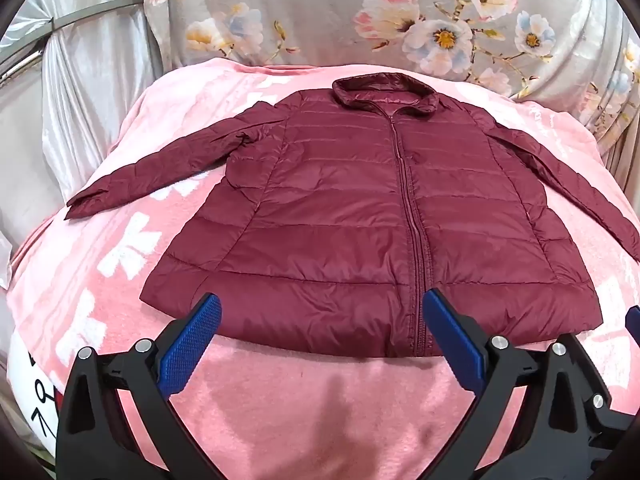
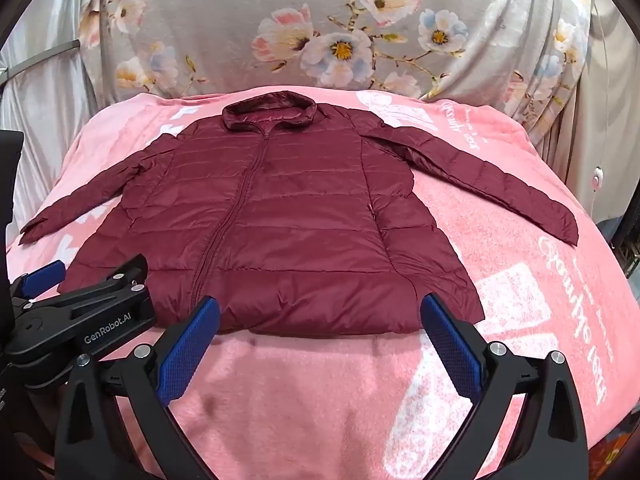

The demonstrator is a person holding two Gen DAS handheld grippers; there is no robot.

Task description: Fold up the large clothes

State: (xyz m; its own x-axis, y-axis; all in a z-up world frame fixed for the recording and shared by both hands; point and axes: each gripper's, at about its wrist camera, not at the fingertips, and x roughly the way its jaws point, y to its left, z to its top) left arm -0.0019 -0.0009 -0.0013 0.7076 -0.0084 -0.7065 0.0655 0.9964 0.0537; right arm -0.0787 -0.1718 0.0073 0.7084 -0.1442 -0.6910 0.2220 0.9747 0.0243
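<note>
A dark red quilted puffer jacket (image 1: 360,208) lies flat and zipped on a pink blanket (image 1: 304,408), collar at the far side, both sleeves spread out. It also shows in the right wrist view (image 2: 280,220). My left gripper (image 1: 320,316) is open and empty, hovering just before the jacket's hem near the zipper. My right gripper (image 2: 320,316) is open and empty, just before the hem's right half. The left gripper's body (image 2: 80,312) shows at the left of the right wrist view.
The pink blanket (image 2: 540,300) with white print covers the raised surface. A grey floral cloth (image 1: 360,12) hangs behind it. Silver drapes (image 1: 80,80) hang at the far left.
</note>
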